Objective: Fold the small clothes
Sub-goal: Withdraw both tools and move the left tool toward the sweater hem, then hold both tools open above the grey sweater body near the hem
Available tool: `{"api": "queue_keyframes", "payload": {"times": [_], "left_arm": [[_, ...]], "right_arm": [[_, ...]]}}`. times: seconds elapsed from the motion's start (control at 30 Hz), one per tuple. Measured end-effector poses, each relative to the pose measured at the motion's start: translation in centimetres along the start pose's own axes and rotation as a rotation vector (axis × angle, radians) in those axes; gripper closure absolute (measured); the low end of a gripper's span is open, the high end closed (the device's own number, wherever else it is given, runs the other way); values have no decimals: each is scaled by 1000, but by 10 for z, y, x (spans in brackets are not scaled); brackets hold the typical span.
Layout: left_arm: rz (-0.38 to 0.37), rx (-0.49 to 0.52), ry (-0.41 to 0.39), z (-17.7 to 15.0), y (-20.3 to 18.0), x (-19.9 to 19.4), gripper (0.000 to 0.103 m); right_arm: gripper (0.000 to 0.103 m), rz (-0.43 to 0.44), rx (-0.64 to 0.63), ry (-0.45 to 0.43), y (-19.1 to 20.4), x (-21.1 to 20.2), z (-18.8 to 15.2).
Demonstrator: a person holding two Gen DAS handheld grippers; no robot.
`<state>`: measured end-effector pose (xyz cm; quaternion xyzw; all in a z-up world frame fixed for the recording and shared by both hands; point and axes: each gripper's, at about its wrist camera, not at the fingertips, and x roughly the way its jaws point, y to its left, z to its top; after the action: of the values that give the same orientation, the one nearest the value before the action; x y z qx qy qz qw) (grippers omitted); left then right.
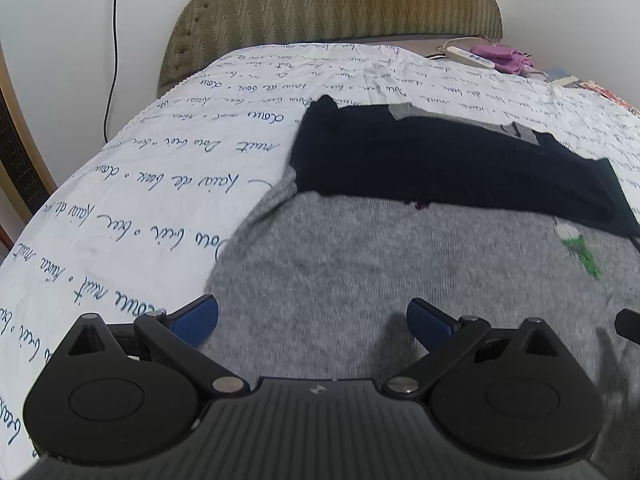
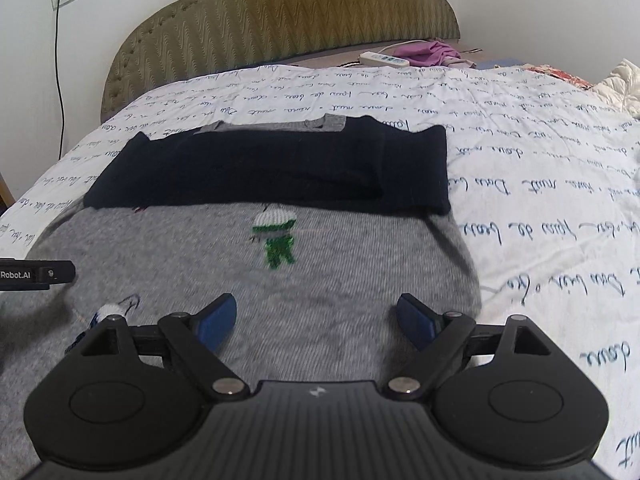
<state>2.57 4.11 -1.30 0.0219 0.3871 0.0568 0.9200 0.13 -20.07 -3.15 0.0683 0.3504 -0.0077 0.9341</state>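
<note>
A small grey knit sweater with navy sleeves lies flat on the bed, the dark sleeves folded across its far part. A green and white knitted figure sits on its grey body. My left gripper is open and empty, low over the sweater's near left part. My right gripper is open and empty, low over the near right part. The navy sleeves show across the middle of the right wrist view. The left gripper's side shows at that view's left edge.
A white bedsheet with blue handwriting print covers the bed. An olive padded headboard stands behind. A white power strip and purple cloth lie at the far right. A cable hangs on the left wall.
</note>
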Motion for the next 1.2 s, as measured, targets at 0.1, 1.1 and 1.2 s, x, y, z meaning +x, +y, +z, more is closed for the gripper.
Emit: {"api": "queue_keyframes", "payload": {"times": [0.1, 1.1, 1.2], "left_arm": [[-4, 5, 2, -7, -1, -3, 1], [-28, 30, -17, -48, -3, -36, 1], [-30, 28, -20, -53, -1, -41, 1]], "right_arm": [[15, 2, -1, 3, 3, -3, -7], [14, 7, -50, -1, 29, -39, -39], [14, 11, -57, 1, 31, -44, -42]]}}
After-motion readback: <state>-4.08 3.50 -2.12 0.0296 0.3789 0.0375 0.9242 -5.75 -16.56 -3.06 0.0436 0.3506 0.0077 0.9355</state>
